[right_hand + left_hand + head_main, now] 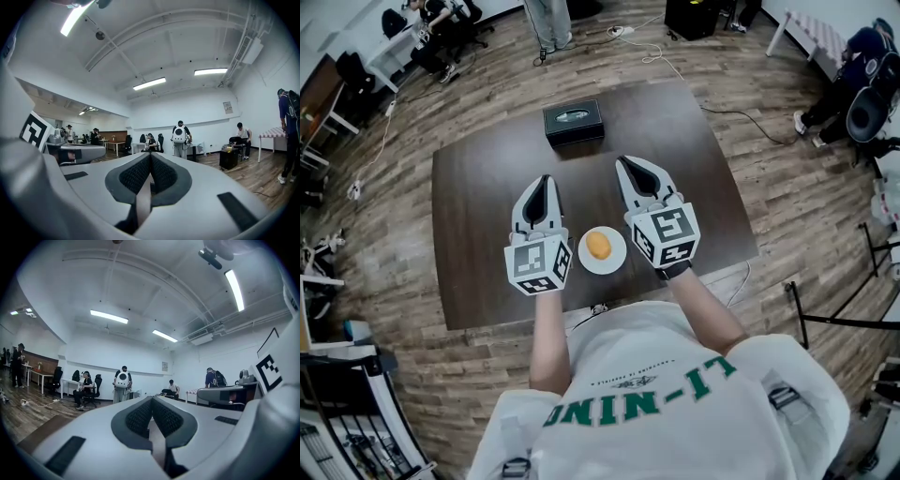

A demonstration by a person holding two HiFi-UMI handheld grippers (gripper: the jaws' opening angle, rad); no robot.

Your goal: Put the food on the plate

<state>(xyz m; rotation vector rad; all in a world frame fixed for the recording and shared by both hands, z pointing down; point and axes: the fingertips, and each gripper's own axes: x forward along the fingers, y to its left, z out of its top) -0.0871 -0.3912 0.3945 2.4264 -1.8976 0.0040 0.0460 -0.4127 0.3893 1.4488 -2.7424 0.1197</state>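
An orange-yellow piece of food [598, 245] lies on a small white plate [613, 261] near the front edge of the dark brown table [487, 187]. My left gripper [542, 180] is raised to the left of the plate, jaws together, nothing between them. My right gripper [630, 165] is raised to the right of the plate, also shut and empty. In the left gripper view the left gripper [151, 401] points level across the room with its pads meeting. The right gripper [150, 157] in its own view looks the same, pads touching at the tips.
A black tissue box [573, 122] stands at the table's far edge. Cables run over the wood floor behind the table. Several people [122, 384] sit and stand by desks along the far wall. A person's legs [548, 23] show beyond the table.
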